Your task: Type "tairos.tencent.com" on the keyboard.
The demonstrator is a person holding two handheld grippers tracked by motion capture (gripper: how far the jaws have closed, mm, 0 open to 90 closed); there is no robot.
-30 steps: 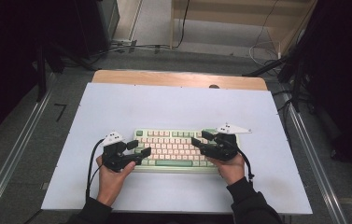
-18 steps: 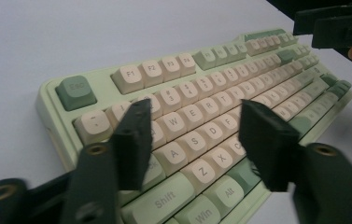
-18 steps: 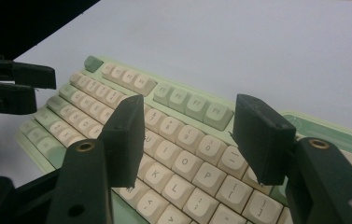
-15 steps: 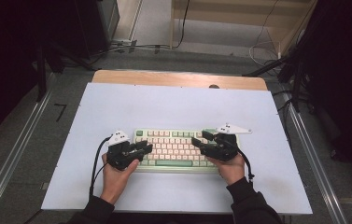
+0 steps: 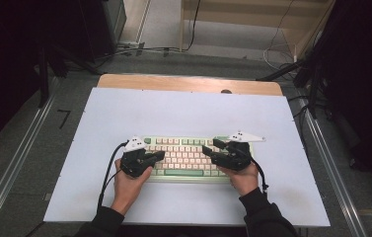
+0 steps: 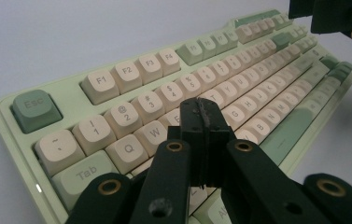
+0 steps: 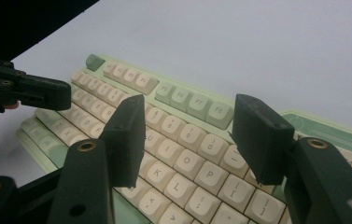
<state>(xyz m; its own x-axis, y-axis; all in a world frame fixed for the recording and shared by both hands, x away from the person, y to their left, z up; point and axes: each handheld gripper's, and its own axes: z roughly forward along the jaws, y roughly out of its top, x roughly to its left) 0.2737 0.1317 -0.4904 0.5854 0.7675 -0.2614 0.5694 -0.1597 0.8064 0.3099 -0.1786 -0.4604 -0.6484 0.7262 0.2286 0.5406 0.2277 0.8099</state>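
Left gripper (image 5: 159,156): its fingers (image 6: 193,116) have just been closing and now meet pad to pad with nothing between them; they hang low over the keys around the W and E.
What that means: pressed together, the fingers make one narrow tip, which I judge suits pressing a single key better than a spread pair would.
Against the earlier high view: a second ago the left fingers stood apart over the same end of the keys; the hand itself has barely shifted.
Keyboard (image 5: 186,148): pale green case with cream keys, lying flat on the white sheet (image 5: 183,106) that covers the bench, at the near middle, between the two hands; it sits where it sat before.
Right gripper (image 5: 207,149): its fingers (image 7: 127,137) stand apart, holding nothing, above the keys near O, P and L, clear of the caps as far as I can tell.
Against the earlier high view: the right hand and its spread look unchanged.
Step in hand: likely key-pressing, the left about to tap.
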